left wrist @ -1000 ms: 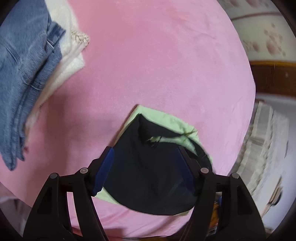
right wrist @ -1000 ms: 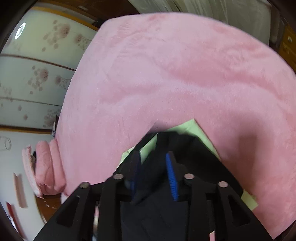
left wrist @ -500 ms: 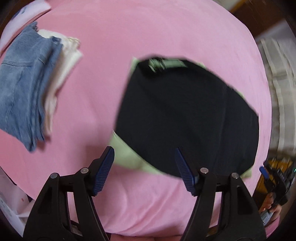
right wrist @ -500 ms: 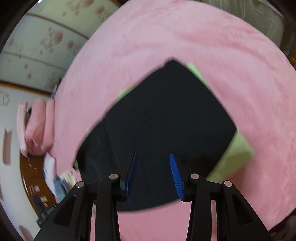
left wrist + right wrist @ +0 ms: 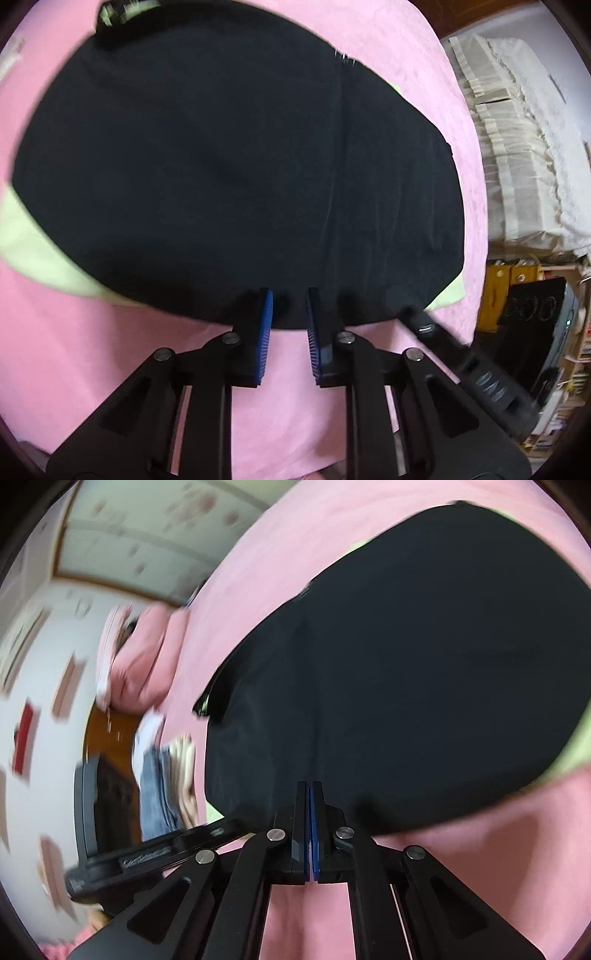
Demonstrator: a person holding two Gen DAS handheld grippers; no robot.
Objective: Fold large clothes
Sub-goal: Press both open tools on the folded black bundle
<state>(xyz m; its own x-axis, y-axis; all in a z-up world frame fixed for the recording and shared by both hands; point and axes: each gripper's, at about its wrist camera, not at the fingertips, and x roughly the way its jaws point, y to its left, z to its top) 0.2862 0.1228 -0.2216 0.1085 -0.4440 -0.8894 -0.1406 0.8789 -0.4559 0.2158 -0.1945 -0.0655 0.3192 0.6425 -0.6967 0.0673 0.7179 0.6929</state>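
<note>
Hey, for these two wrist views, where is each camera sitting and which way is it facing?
Left wrist: sits behind the left claw, facing the flat black garment on the pink fleece blanket; its fingers show parted, with the other tool at right.
Right wrist: sits behind the right claw, facing the same garment's near edge; its fingers show pressed together.
Shared: black garment, pink blanket, pale green cloth underneath.

Matt black cloth garment [image 5: 229, 166] lies on a soft, plush pink blanket [image 5: 92, 369] of fuzzy fabric.

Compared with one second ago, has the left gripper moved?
Yes. The left gripper has pulled back toward the near hem of the black garment, judged against the pink blanket, and its jaws have narrowed.
</note>
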